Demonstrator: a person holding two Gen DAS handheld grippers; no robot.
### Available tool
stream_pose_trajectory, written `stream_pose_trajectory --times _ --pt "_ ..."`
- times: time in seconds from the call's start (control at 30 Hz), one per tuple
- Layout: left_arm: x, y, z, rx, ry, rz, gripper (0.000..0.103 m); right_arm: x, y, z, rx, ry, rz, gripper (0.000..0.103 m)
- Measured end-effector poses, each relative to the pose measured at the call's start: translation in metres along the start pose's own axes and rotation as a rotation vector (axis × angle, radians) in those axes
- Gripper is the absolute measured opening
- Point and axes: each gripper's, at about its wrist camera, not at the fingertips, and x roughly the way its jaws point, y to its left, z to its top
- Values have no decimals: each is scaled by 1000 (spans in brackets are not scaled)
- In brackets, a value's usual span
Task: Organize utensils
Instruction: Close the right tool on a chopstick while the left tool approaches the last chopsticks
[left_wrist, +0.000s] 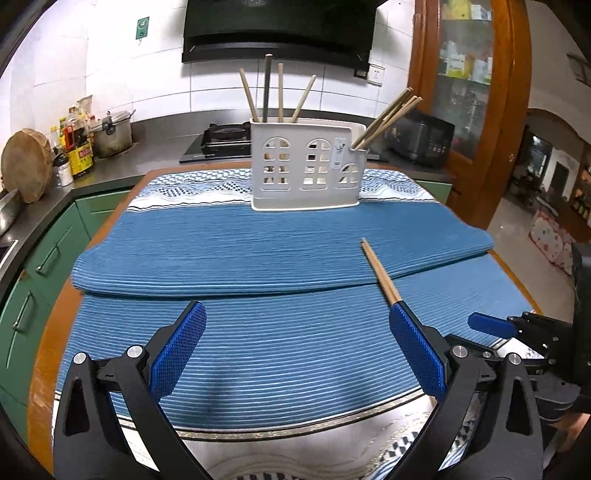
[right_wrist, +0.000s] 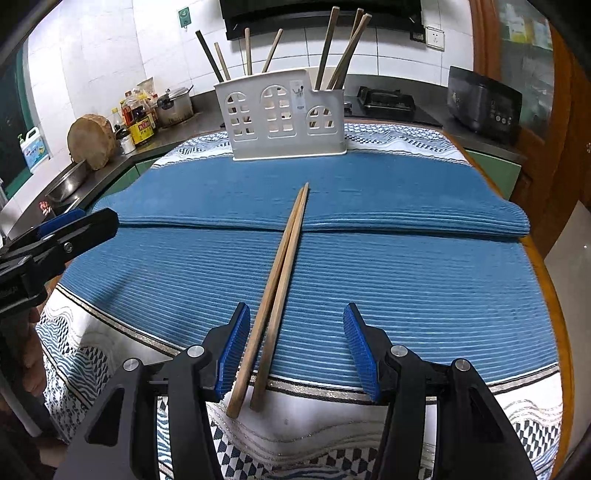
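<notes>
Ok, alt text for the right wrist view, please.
The open right tool straddles a pair of wooden chopsticks lying on a blue ribbed cloth. Behind stands a white utensil holder with more chopsticks upright. The left tool shows at the left edge.

Left gripper (left_wrist: 297, 328): fingers spread wide, nothing between them, held low and level. Right gripper (right_wrist: 295, 332): fingers also apart, not clamped, low, pointing forward. The two sit side by side, near each other.
</notes>
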Motion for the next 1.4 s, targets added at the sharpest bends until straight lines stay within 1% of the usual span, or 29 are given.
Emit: stream_pose_trajectory --times 0.07,0.13,0.27,0.4,0.47,0.63,0.7,0.77,0.97,1.23,1.4 --pt "0 2 -1 1 1 17 98 4 1 0 0 8 1 51" --pt "0 6 -2 -6 3 19 98 7 1 -1 1 16 1 50" --pt "2 11 -5 -21 9 21 98 13 3 -1 4 32 1 42" --pt "5 15 -7 -34 18 22 98 19 5 1 6 43 1 39" --pt "6 16 -8 -37 20 24 98 22 4 1 9 48 1 35" --pt "6 17 -10 -38 21 24 98 28 4 2 16 62 3 30" --pt "7 17 -11 -40 25 25 98 31 6 2 13 68 4 30" --pt "8 18 -11 -42 28 24 98 33 6 2 10 72 4 26" --pt "9 20 -13 -45 30 23 98 34 8 4 8 75 3 19" --pt "11 21 -14 -39 34 25 98 38 8 2 -1 90 -5 13" --pt "11 23 -15 -45 35 26 98 40 10 1 -13 89 -17 13"
